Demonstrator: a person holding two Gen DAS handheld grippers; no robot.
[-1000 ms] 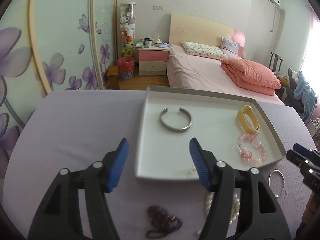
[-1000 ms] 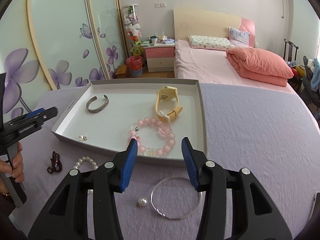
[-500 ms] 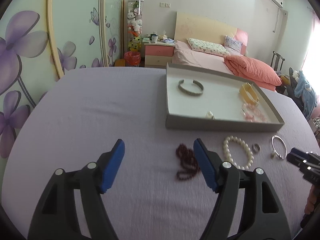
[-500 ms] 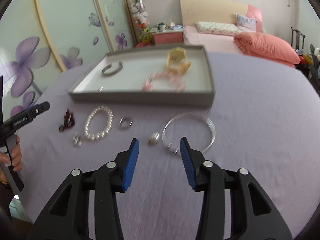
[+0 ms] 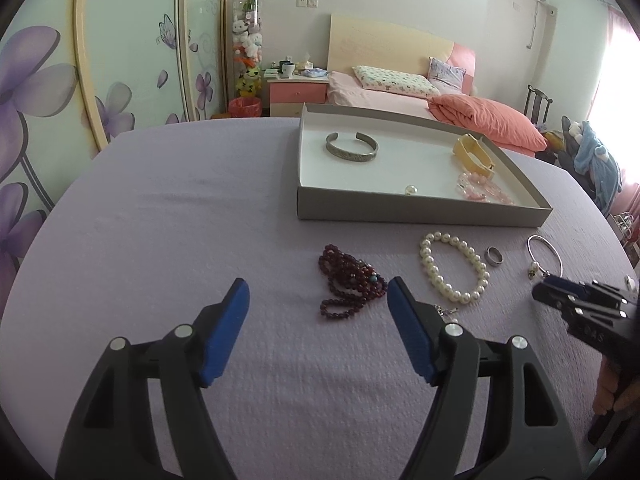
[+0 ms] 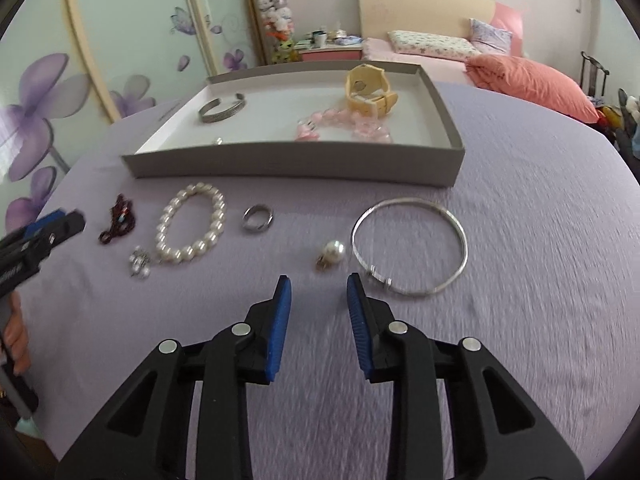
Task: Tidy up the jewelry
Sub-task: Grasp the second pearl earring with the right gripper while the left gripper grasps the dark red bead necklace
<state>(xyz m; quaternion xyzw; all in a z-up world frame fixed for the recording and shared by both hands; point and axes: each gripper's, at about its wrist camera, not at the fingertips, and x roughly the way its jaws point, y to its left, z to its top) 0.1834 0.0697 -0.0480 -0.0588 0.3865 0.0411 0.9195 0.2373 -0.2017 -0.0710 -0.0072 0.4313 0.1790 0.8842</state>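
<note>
Counter: lilac cloth, jewelry beside tray
Left gripper: wide apart, empty
Right gripper: closing, holds nothing, near pearl earring

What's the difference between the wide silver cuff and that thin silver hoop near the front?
The silver cuff lies inside the grey tray; the thin bangle lies outside it on the purple cloth. The cuff is a broad, dull, patterned band; the bangle is a slim, bright wire. The cuff's ends stand apart, leaving a gap; the bangle's ring looks almost closed. Both are silver-coloured bracelets lying flat.
</note>
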